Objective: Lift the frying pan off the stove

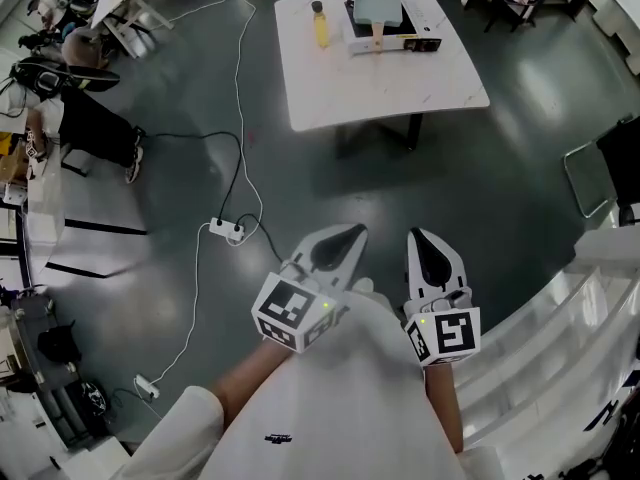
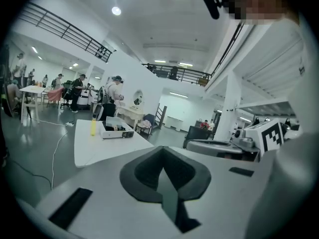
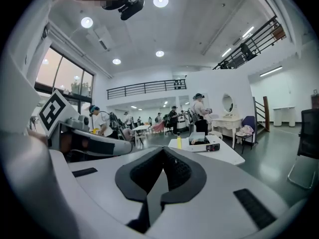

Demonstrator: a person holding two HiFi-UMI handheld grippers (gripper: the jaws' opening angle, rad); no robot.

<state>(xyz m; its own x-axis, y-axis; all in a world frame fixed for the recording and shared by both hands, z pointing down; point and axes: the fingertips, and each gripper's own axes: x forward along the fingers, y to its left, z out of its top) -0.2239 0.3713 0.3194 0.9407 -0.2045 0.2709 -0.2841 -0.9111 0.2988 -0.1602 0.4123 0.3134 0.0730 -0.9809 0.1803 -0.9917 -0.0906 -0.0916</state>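
One white desk stands well ahead of the person. It carries three things. The one frying pan, pale with a wooden handle, sits on the one stove at the desk's far side, and its handle points toward the desk's near edge. A single yellow bottle stands upright just left of the stove, apart from it.

Grey floor lies between the desk's near edge and the two grippers, which are held close to the person's body, well apart from the desk. Off the desk's left side, a white cable runs from beyond the desk's far corner down to one power strip. A black cable loops in to the same strip. Farther left of the desk a person sits among other furniture. To the desk's right, a metal chair frame stands on the floor.

The left gripper and the right gripper are side by side and both aim toward the desk. In the left gripper view the dark fingers are pressed together with nothing between them, and the desk shows beyond them to the left. In the right gripper view the fingers are likewise closed on nothing, with the desk, stove and bottle small in the distance above them.
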